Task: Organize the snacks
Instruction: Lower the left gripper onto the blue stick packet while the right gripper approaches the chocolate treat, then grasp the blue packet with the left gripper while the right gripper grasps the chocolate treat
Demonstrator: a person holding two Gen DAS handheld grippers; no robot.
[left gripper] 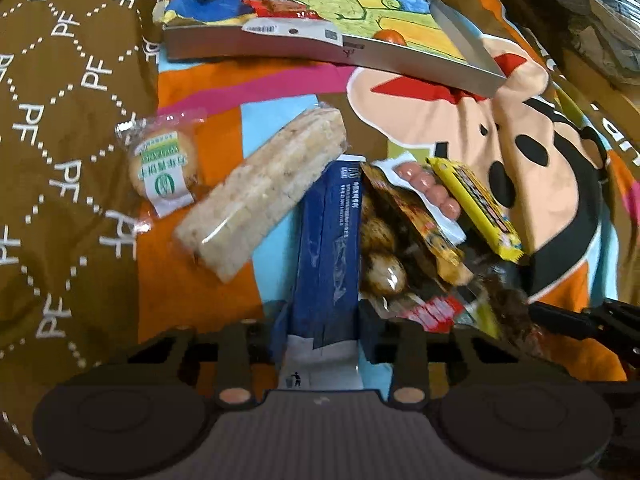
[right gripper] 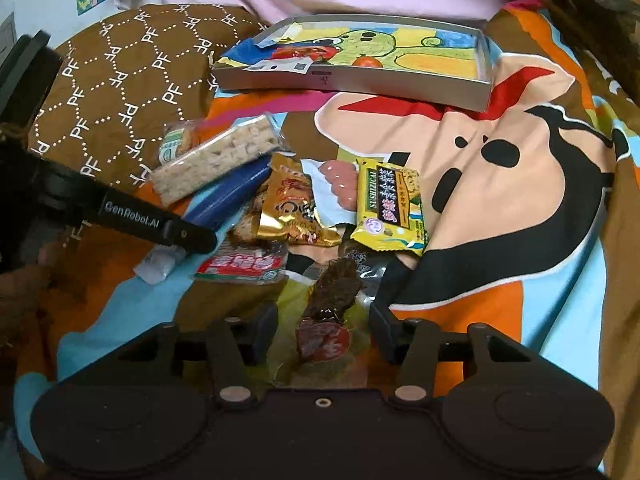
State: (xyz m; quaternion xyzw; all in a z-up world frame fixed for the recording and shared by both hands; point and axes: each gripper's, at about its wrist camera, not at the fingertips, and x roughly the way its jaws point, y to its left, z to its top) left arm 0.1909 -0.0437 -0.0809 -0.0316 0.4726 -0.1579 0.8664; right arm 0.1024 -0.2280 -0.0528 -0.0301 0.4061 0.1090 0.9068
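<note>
Sorting has barely begun: the box (right gripper: 400, 88) holds a few snacks, most lie piled before it. Left gripper (left gripper: 324, 328) clamps the blue pack (left gripper: 326, 248); right gripper (right gripper: 324, 332), jaws part-open, straddles the jerky (right gripper: 332, 288).

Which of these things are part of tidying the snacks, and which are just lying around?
Part of the job:
blue packet, between the left gripper fingers
rice bar
yellow packet
gold packet
dark jerky packet, between the right gripper fingers
tray

Just lying about:
brown cushion
cartoon blanket
</note>
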